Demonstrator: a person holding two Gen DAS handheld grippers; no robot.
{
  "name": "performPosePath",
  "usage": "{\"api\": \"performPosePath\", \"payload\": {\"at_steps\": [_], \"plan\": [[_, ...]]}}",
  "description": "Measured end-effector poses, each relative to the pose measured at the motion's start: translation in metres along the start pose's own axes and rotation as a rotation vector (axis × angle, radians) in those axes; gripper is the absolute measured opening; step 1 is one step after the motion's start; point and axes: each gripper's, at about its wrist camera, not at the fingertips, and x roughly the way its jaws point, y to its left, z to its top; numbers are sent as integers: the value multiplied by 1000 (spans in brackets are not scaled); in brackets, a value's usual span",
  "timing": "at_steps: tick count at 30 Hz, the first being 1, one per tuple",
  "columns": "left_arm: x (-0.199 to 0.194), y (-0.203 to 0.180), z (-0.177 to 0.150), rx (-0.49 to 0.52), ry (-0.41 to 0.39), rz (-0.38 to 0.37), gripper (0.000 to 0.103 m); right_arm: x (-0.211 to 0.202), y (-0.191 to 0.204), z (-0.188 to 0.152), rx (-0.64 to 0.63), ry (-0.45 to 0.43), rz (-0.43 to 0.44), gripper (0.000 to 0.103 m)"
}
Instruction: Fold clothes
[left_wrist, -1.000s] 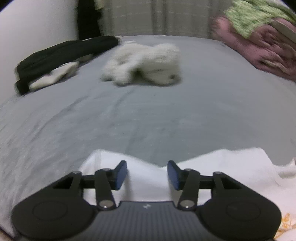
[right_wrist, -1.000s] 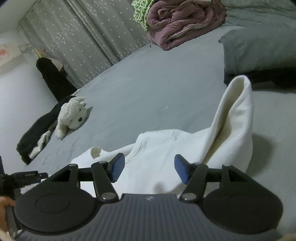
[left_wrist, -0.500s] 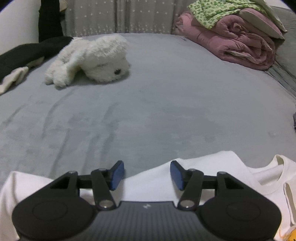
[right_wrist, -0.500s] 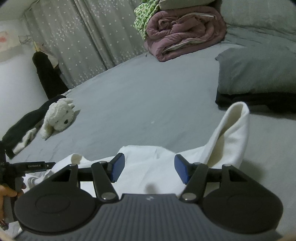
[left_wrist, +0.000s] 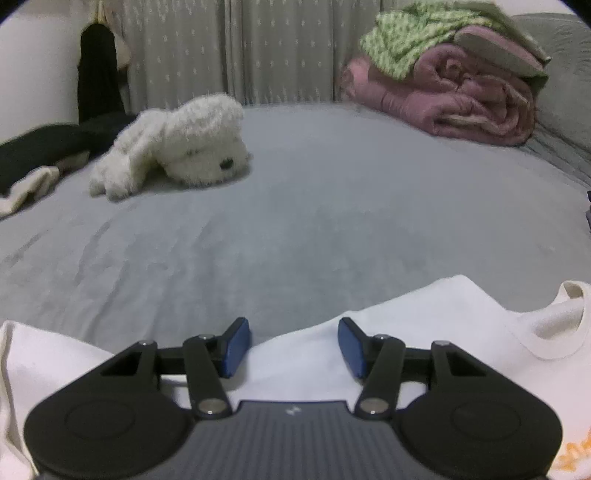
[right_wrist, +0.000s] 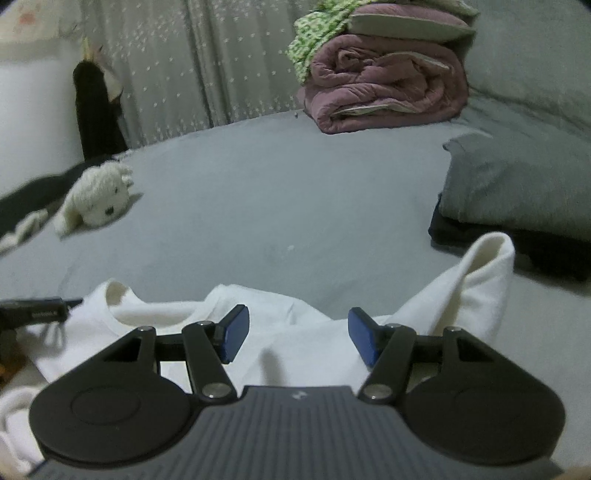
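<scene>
Garment: a white cotton sweatshirt with a ribbed round collar (left_wrist: 461, 332) lies crumpled at the near edge of the grey bed sheet (left_wrist: 332, 221); in the right wrist view the same sweatshirt (right_wrist: 295, 332) has its collar to the left and one sleeve (right_wrist: 476, 280) standing up in a peak on the right.
Left gripper: the left gripper (left_wrist: 291, 343) hangs just over the sweatshirt's far hem, angled downward, its blue pads spread with only cloth below them and nothing pinched.
Right gripper: the right gripper (right_wrist: 295, 338) hovers above the shoulder area, also tilted down toward the bed, blue pads spread wide and holding nothing.
Task state: by my reading the folding has not begun; the cloth needs flattening first.
Risk, sleeve: the upright sleeve could flop inward or get trapped under the body if the right gripper pulls the shoulder without laying it out.
Risk, grip: a pinch at the hem might catch both layers, or the bed sheet with it, so the whole garment drags rather than spreads.
Risk, uneven pull: if the two grippers tug at different heights, the fold line would likely come out skewed.
Surroundings: a white plush toy dog (left_wrist: 177, 144) and a rolled mauve quilt (left_wrist: 450, 103) sit well apart from the work, so I judge them no hindrance.
</scene>
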Motion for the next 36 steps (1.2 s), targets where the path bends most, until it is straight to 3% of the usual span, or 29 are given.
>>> {"api": "performPosePath", "payload": {"at_steps": [7, 13, 19, 23, 27, 32, 36], "plan": [[-1, 0, -1, -3, -23, 0, 54, 4, 7, -9, -35, 31, -1, 64], [4, 2, 7, 31, 14, -22, 55, -1, 14, -17, -93, 61, 30, 64], [6, 24, 23, -12, 96, -146, 53, 0, 12, -10, -67, 67, 52, 64], [10, 37, 20, -61, 82, -235, 55, 18, 15, 8, -67, 36, 34, 64], [13, 39, 17, -102, 59, -270, 59, 44, 20, 20, -114, 34, 21, 64], [14, 10, 10, 25, 14, -200, 67, 74, 19, 11, -176, 104, -9, 63], [12, -2, 9, 94, 10, -165, 64, 73, 19, 1, -218, 114, 6, 62]]}}
